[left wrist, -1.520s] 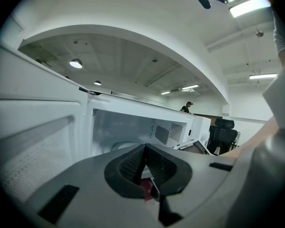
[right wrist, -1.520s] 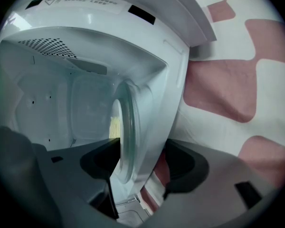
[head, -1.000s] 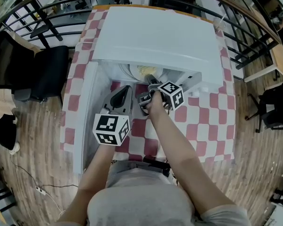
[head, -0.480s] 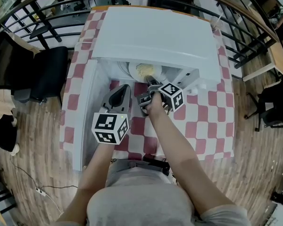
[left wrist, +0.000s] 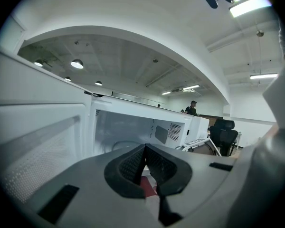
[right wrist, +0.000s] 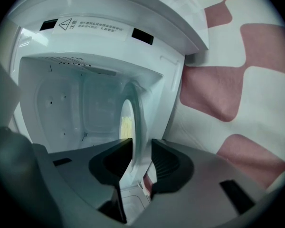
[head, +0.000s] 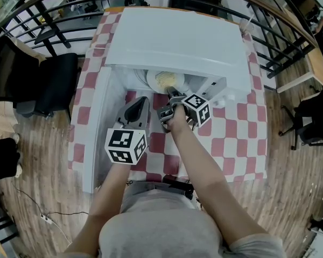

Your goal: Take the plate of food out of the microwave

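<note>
The white microwave [head: 177, 42] stands open on the checked table, its door [head: 99, 128] swung out to the left. A white plate [head: 157, 78] with pale yellow food [head: 167, 79] lies at the mouth of the cavity. My right gripper [head: 171, 92] reaches in to the plate's near rim. In the right gripper view the plate [right wrist: 133, 118] stands edge-on between the pads of the right gripper [right wrist: 141, 156]; its jaws have just been closing and now press on the rim. My left gripper [head: 137, 105] hangs beside the door, its pads [left wrist: 133, 163] together on nothing, facing the cavity [left wrist: 133, 127].
A red-and-white checked cloth [head: 231, 138] covers the table, whose edges drop to a wooden floor. A black chair [head: 54, 82] stands at the left, and black railings [head: 280, 42] curve round the back. The open door blocks the table's left side.
A little more of the plate and its food shows under the microwave's front edge than before. Both grippers stay almost where they were.
</note>
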Demonstrator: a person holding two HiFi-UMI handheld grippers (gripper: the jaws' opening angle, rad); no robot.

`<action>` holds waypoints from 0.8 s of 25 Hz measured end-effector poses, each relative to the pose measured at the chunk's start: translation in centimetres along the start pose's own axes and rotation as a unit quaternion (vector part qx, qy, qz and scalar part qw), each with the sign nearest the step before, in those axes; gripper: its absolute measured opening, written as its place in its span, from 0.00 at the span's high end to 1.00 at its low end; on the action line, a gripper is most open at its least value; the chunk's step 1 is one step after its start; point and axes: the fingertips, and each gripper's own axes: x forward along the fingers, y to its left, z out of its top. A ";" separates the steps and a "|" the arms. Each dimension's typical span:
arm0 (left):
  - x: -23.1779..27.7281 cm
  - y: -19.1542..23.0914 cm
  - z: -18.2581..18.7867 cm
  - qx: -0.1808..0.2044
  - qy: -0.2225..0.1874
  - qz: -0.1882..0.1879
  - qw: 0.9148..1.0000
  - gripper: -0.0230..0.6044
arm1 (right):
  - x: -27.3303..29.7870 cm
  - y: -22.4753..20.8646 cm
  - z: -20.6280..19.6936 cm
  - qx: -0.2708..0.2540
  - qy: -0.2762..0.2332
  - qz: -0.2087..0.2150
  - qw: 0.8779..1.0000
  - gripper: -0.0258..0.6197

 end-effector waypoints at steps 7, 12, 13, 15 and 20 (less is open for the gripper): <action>0.0 -0.6 -0.3 0.002 0.003 -0.005 1.000 0.96 | -0.6 1.2 -0.2 -0.029 0.003 0.016 0.999 0.90; -0.2 -1.1 -0.6 0.004 0.005 -0.007 1.000 0.96 | -1.0 1.4 0.0 -0.026 0.006 0.028 0.999 0.91; -0.3 -1.1 -0.6 0.005 0.006 -0.007 1.000 0.96 | -1.1 1.4 0.0 -0.028 0.006 0.032 0.999 0.91; -0.5 -1.2 -0.6 0.004 0.006 -0.007 1.000 0.96 | -1.2 1.5 -0.1 -0.028 0.006 0.038 0.999 0.91; -0.8 -1.6 -0.6 0.007 0.004 -0.008 1.000 0.96 | -1.7 1.5 -0.2 -0.028 0.005 0.053 0.998 0.91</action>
